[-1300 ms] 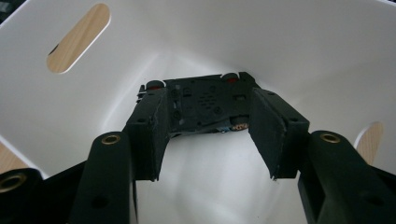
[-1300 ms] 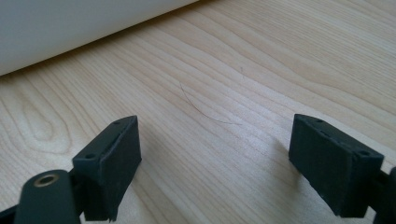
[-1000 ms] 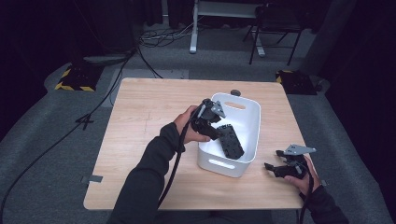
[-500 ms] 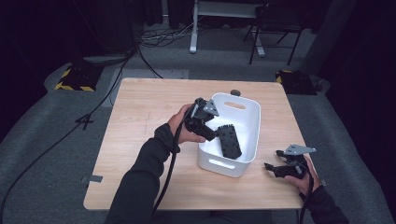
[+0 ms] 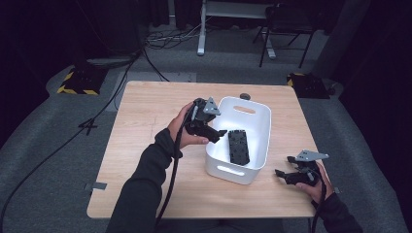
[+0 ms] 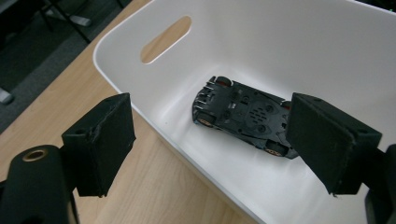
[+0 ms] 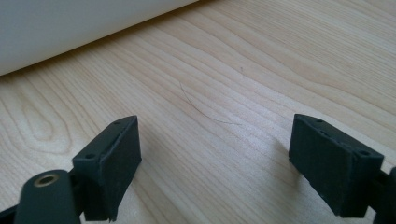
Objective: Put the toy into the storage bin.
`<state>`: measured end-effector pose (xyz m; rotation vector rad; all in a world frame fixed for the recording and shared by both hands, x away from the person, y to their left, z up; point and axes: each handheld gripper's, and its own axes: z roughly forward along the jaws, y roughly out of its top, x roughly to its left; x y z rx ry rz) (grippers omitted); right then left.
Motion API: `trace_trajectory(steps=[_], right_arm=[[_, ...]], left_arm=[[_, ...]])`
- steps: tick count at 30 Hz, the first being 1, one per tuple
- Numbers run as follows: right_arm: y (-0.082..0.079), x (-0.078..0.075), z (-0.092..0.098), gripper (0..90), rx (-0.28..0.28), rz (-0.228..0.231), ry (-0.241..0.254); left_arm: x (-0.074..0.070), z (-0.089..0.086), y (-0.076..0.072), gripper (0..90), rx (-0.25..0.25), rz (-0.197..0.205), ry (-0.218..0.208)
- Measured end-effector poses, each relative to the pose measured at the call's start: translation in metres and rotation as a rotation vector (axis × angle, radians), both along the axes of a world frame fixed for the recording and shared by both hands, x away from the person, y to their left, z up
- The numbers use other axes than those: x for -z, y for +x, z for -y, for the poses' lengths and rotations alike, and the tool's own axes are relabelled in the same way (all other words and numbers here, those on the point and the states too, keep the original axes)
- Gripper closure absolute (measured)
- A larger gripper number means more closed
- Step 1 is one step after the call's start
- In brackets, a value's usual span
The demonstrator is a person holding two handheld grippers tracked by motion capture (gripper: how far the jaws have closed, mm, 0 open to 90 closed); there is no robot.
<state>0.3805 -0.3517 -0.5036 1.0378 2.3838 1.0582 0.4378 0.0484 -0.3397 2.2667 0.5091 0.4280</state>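
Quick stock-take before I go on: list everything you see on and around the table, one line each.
Toy car: one, black, lying upside down on the floor of the bin.
Bin: one, white, with handle slots, on the right half of the table.
Table: one, light wood, centre of the high view.
Small round thing: one, dark, on the table's far edge behind the bin; too small to identify.
Chair: one, black, on the grey floor beyond the table.
Left hand-held gripper: one, black, at the bin's left rim; its jaws have just been opening and stand apart, nothing between them.
Right hand-held gripper: one, black, low over the table right of the bin, jaws open and empty.
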Motion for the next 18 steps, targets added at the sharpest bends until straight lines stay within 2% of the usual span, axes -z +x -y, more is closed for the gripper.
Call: trace_trajectory(steps=[2,7,12,13,17,18], right_arm=[[0.000,0.000,0.000,17.1,0.001,-0.002,0.000],[0.000,0.000,0.000,17.1,0.001,-0.001,0.000],[0.000,0.000,0.000,17.0,0.000,0.000,0.000],[0.000,0.000,0.000,17.0,0.001,-0.001,0.000],[0.000,0.000,0.000,17.1,0.001,-0.001,0.000],[0.000,0.000,0.000,17.1,0.001,-0.001,0.000]], left_arm=[[-0.002,-0.003,-0.002,16.2,-0.009,0.022,-0.005],[-0.005,-0.012,-0.004,16.2,-0.038,0.039,-0.032],[-0.008,-0.019,-0.005,16.2,-0.065,0.064,-0.038],[-0.008,-0.021,-0.007,16.2,-0.086,0.067,-0.053],[-0.009,-0.028,-0.008,16.2,-0.093,0.082,-0.040],[-0.009,-0.031,-0.009,16.2,-0.118,0.101,-0.040]])
